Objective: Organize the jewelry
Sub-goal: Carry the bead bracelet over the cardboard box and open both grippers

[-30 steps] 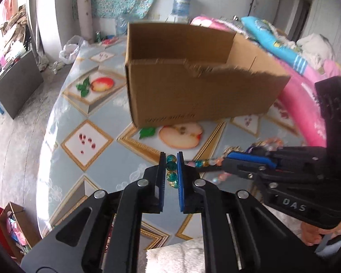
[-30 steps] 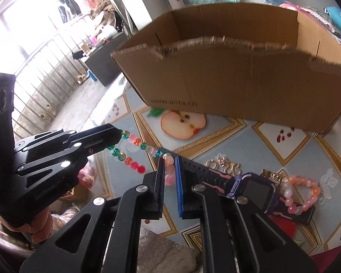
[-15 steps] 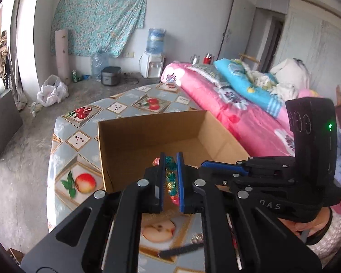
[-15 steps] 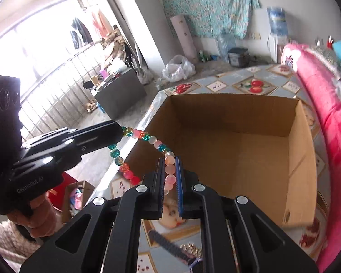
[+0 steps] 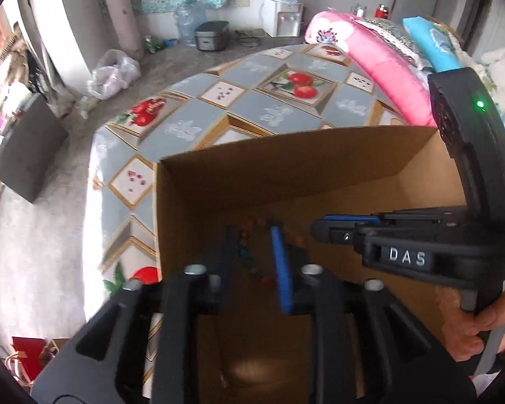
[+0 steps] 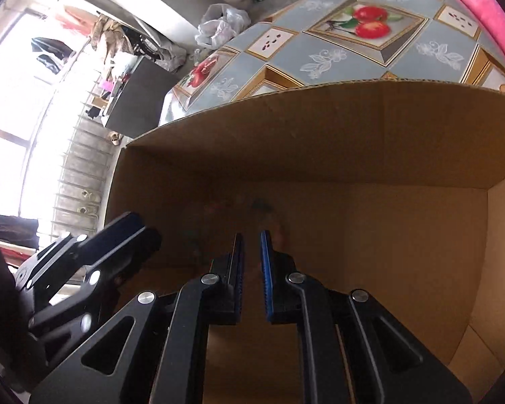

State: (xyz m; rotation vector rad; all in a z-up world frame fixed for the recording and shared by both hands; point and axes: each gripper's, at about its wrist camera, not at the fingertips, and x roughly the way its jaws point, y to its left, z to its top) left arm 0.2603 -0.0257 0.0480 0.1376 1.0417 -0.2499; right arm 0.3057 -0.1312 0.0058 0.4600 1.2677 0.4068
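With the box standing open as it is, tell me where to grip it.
Pinch the cardboard box by its far wall's top rim, coming straight down from above: the top is open, and the thin upright wall should fit between jaws.

The cardboard box [image 5: 286,168] is plain brown corrugated board, matt and slightly fibrous, with a raw fluted edge along its rim. Under it the tablecloth [image 5: 192,128] looks like slick printed vinyl, glossy enough to catch the window light. Both the left gripper [image 5: 252,262] and the right gripper [image 6: 251,269] are matt black moulded plastic with bright metal screw heads, and their pads [image 5: 282,269] are blue ribbed rubber. The bead string [image 5: 249,256] between the left pads is blurred, its small beads seeming glassy. A pink quilt [image 5: 380,57] beside the table is soft, faintly shiny cloth.
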